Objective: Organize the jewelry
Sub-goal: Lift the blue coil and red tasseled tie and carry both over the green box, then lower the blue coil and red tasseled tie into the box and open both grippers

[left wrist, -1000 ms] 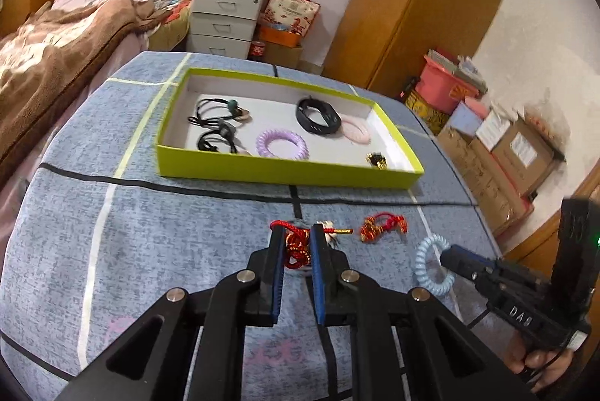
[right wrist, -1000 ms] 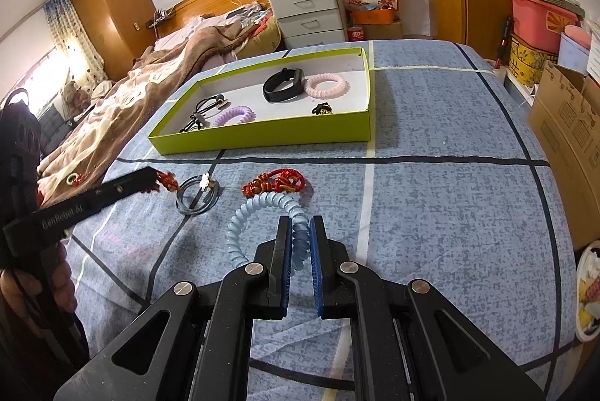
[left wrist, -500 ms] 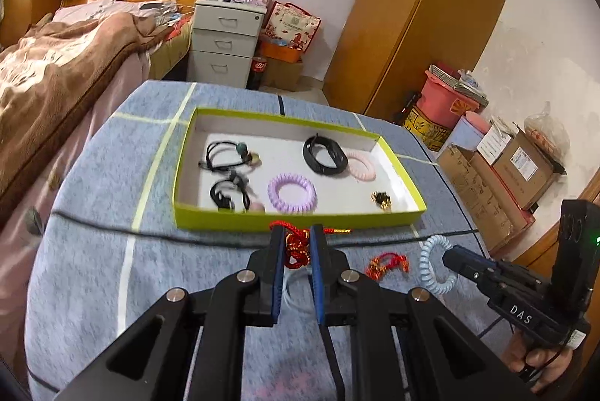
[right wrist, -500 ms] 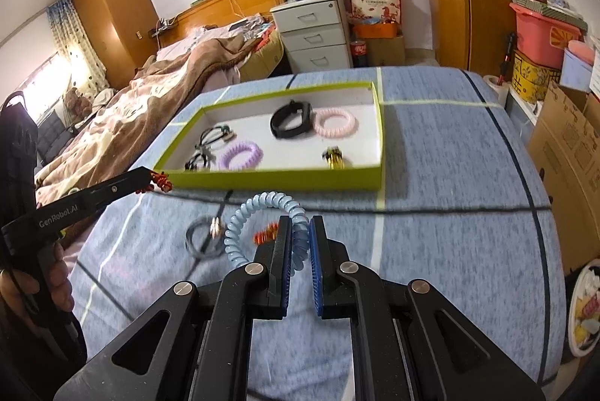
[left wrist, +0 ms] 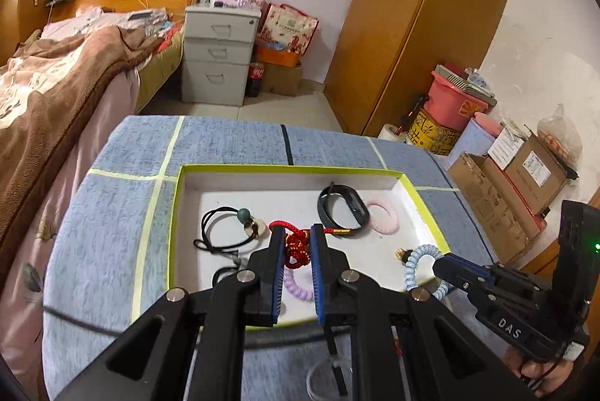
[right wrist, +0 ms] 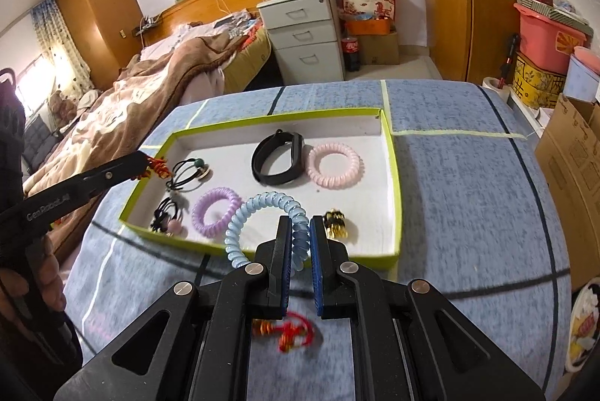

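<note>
Centrally, red knotted cord (left wrist: 296, 247) clenched in left tool (left wrist: 296, 251) above green-rimmed tray (left wrist: 427, 204) | blue spiral band (right wrist: 262, 213) gripped by right tool (right wrist: 300, 243) over tray's near rim | tray on blue-clothed counter (right wrist: 468, 183)

Glossy plastic coil bracelet (right wrist: 262, 213), braided red cord (left wrist: 296, 247), matt cardboard tray (right wrist: 393, 176)

coil hair ties (right wrist: 333, 165): 3 | red knot cords (left wrist: 296, 245): 2 | black band (right wrist: 279, 157): 1 | tray (right wrist: 395, 198): 1
</note>
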A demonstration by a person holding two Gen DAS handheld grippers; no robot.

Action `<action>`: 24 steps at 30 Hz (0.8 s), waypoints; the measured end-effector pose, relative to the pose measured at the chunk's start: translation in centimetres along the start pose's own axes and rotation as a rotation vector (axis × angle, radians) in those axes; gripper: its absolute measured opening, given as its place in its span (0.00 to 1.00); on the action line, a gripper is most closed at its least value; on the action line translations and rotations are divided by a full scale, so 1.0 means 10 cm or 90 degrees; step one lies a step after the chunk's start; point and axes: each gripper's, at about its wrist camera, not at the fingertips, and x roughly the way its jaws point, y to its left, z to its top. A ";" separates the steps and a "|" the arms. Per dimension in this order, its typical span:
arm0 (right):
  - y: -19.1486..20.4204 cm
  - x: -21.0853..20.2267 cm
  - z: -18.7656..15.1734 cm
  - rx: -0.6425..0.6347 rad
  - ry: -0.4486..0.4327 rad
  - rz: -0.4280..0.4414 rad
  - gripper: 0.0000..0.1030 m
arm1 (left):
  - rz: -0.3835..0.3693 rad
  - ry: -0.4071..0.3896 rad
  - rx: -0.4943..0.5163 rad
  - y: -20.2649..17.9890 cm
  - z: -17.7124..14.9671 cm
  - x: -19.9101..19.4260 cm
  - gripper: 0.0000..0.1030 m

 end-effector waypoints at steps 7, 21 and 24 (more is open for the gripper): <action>-0.04 0.28 0.09 0.004 0.030 -0.008 0.09 | -0.010 0.030 -0.020 0.10 0.07 0.33 0.13; -0.05 0.54 0.11 -0.010 0.065 -0.012 0.09 | 0.002 0.065 -0.014 0.11 0.13 0.70 0.14; -0.05 0.55 0.12 -0.010 0.067 -0.016 0.09 | 0.003 0.073 -0.020 0.13 0.11 0.74 0.14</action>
